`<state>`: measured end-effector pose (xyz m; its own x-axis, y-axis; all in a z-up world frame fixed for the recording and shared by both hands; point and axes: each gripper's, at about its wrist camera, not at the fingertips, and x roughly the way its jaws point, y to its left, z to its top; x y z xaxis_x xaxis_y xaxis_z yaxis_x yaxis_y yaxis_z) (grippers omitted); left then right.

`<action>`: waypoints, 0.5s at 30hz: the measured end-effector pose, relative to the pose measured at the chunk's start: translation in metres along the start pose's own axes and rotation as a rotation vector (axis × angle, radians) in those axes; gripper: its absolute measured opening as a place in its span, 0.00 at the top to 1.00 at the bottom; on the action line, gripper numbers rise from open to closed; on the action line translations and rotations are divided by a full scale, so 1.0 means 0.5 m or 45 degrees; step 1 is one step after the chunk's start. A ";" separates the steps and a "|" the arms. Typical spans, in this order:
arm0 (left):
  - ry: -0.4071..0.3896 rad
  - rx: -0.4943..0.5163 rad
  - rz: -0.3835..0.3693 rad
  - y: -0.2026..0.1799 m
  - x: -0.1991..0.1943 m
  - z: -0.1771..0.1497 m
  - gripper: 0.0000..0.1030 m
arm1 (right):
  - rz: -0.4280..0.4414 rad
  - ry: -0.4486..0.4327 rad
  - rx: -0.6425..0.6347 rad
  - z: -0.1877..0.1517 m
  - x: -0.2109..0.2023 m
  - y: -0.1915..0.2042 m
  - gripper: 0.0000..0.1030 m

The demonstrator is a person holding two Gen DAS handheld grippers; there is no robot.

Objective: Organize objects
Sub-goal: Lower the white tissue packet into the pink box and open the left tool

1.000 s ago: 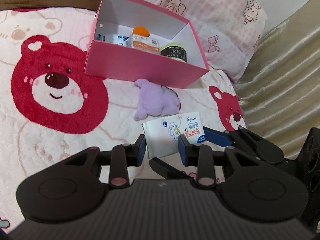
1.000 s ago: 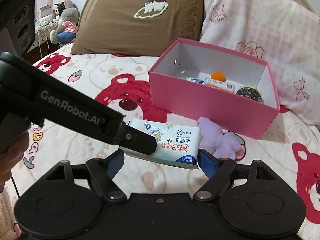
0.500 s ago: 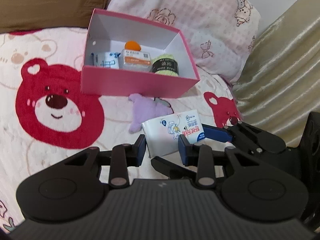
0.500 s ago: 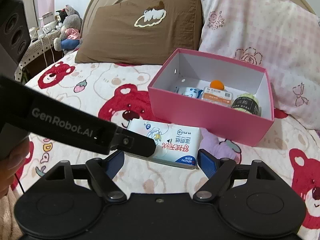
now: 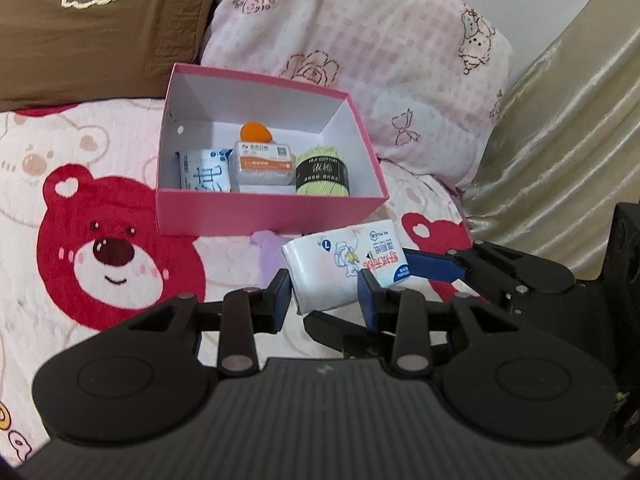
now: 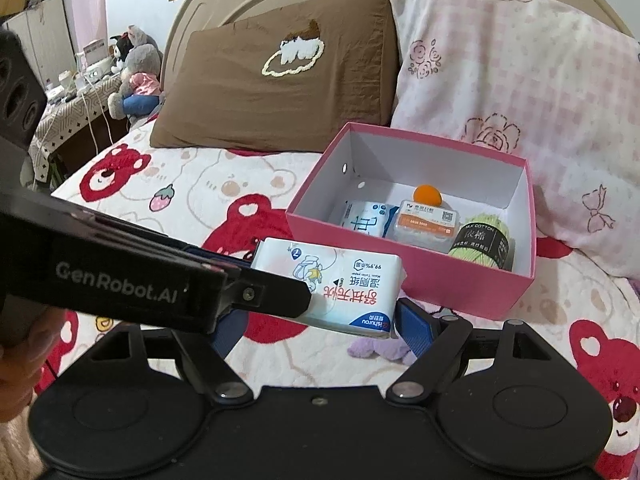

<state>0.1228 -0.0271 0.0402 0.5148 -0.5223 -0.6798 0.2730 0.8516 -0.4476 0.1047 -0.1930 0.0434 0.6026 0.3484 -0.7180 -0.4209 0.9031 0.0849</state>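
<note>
Two hand-held grippers meet over a bed with a red bear blanket [image 5: 100, 248]. Between them hangs a white pack [image 5: 344, 266] of wet tissue, lifted clear of the blanket. The left gripper [image 5: 325, 300] pinches the pack across its short width, fingers [image 5: 280, 296] pressed on either side. The right gripper [image 6: 320, 320] brackets the same pack end to end along its long axis, both blue pads at the ends (contact looks likely, though I cannot tell how firmly it bears).

The pack's long axis runs roughly parallel to the near wall of the pink box [image 5: 264, 214], which sits just ahead of both grippers, open side up. Inside, toward the near wall, are a blue-white packet [image 5: 206, 172], a clear case [image 5: 264, 164], green yarn [image 5: 322, 174] and an orange ball [image 5: 255, 133]. The far half of the floor is bare, so the pack likely goes forward and over the rim. A purple plush [image 6: 380, 348] lies on the blanket below the pack.
</note>
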 end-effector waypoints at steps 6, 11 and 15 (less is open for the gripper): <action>-0.013 0.015 0.005 -0.010 0.008 0.025 0.66 | -0.003 -0.011 -0.012 0.023 -0.005 -0.013 0.18; -0.055 -0.002 0.023 -0.014 0.008 0.041 0.65 | -0.021 -0.049 -0.048 0.046 -0.011 -0.019 0.18; -0.066 -0.004 0.045 -0.014 0.012 0.051 0.64 | -0.032 -0.071 -0.088 0.061 -0.005 -0.015 0.18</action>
<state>0.1449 -0.0353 0.0542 0.5653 -0.4886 -0.6646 0.2514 0.8694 -0.4253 0.1268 -0.1928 0.0658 0.6494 0.3410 -0.6797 -0.4499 0.8929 0.0182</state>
